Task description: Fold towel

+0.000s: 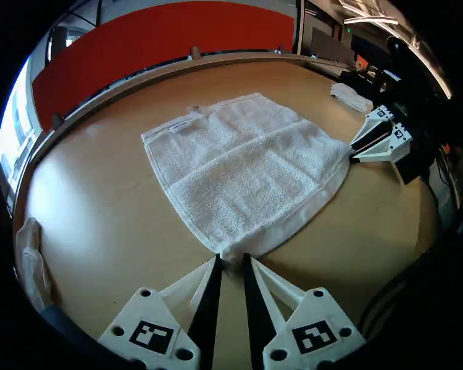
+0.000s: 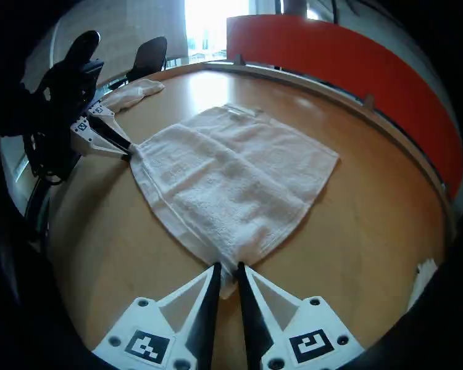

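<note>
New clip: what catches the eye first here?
A white towel lies spread flat on the wooden table, one corner pinched in the left claw, the neighbouring corner in the right claw. A bright red panel runs behind the table's far edge.

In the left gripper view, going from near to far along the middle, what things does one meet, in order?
Left tool → white towel, its near corner pinched by that tool → far table rim → red panel behind it.
</note>
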Tool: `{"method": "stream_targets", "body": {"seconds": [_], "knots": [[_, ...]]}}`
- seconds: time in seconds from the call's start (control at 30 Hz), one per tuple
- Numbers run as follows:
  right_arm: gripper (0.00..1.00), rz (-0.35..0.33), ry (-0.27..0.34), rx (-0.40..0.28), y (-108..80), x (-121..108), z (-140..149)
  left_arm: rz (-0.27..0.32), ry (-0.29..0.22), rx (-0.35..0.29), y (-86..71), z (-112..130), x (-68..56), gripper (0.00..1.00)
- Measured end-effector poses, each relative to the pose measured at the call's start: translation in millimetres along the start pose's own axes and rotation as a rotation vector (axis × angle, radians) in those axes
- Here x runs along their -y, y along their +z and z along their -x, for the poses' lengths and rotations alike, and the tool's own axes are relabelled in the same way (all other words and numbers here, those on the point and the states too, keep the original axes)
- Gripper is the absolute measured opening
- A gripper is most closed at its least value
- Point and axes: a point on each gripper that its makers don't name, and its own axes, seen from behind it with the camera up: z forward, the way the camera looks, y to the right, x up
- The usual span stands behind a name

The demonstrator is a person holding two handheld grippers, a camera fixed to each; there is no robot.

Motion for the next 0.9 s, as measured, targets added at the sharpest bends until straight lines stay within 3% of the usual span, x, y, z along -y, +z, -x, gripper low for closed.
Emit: {"method": "stream_targets", "body": {"seconds": [0.17, 0.57, 0.9], "knots": [[0.13, -0.014, 0.016, 0.000, 1.5, 3, 0, 0.002, -0.024, 0.003, -1.4, 0, 0.5, 0.08], [0.12, -0.016, 0.020, -0.002, -2.0, 6, -4, 0.012, -0.077, 0.001, -4.1, -2, 0.2, 0.08], [0.12, -0.016, 0.025, -0.028, -11.3, 5, -23, 0.002, -0.130, -0.018, -19.1, -15, 2.2, 0.07]]}}
